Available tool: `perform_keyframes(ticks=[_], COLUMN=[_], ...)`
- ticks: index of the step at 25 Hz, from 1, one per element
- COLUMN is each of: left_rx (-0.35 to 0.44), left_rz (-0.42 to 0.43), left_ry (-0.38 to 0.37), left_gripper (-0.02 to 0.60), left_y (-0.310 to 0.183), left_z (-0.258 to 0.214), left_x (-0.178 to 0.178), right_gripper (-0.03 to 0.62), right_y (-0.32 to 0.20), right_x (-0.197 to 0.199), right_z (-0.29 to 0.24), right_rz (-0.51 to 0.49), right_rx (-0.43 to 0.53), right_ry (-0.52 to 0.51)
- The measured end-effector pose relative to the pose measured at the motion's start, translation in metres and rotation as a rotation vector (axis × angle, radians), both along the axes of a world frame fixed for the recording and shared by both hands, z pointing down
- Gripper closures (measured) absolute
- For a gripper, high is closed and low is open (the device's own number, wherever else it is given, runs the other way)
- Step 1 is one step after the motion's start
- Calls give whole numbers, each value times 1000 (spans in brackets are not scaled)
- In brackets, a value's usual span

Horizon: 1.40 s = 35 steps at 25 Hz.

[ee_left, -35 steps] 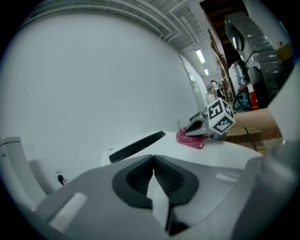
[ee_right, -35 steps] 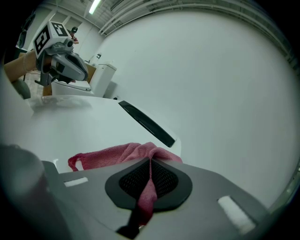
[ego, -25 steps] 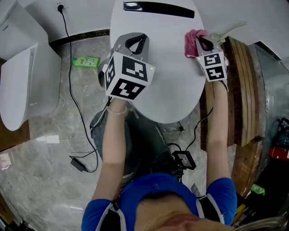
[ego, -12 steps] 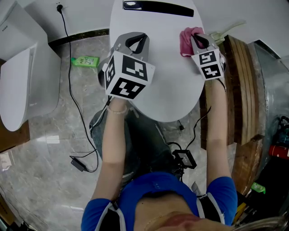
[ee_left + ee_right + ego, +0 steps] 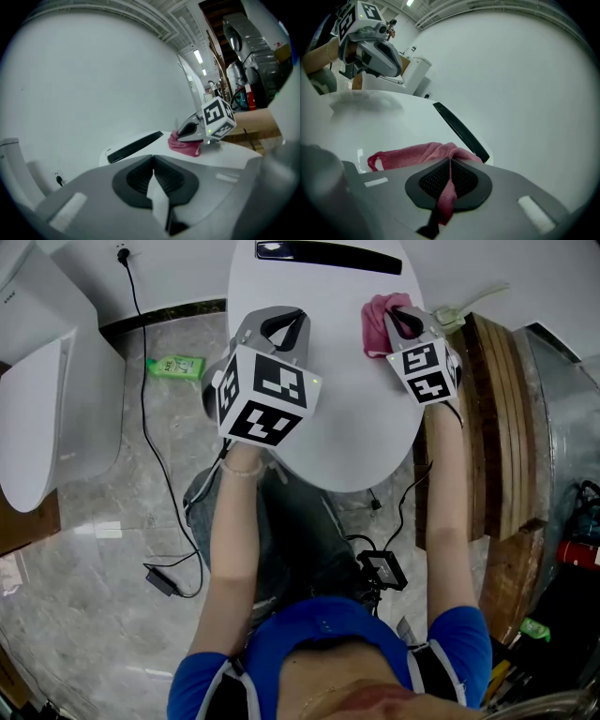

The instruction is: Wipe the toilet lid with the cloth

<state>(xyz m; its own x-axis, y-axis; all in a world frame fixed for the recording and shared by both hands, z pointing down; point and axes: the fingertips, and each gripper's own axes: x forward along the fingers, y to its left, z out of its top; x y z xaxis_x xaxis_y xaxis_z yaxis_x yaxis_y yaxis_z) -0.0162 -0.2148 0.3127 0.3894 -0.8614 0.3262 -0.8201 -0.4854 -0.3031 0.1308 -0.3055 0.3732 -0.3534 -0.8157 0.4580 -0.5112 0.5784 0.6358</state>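
right gripper [image 5: 450, 164] is pinching only a thin fold of the pink cloth [image 5: 410, 154], so imo a hard drag cld pull it free or just roll the wad w/o wiping; it's bunched right at the jaw tips on the toilet lid [image 5: 347, 418], back right side, left gripper [image 5: 153, 164] closed on nothing

The toilet lid [image 5: 347, 418] is a smooth white oval, closed and flat, filling the upper middle of the head view, with a black strip [image 5: 328, 257] across its top end. The cloth [image 5: 376, 324] is pink terry, crumpled, lying on the lid's upper right part near its edge. One fold is pinched between the right gripper [image 5: 397, 322] fingers.
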Motion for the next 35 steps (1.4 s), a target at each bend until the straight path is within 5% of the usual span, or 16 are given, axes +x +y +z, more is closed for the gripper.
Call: perform_keyframes(ticks=[35], left_rx=[6], left_rz=[-36], left_ry=[-27], left_gripper=[578], left_y=[8], left_z=[-3], left_x=[-28], right_gripper=[602], right_y=[15], right_x=[-60], right_z=[-1], right_rz=[-103], right_rx=[20], right_ry=[66])
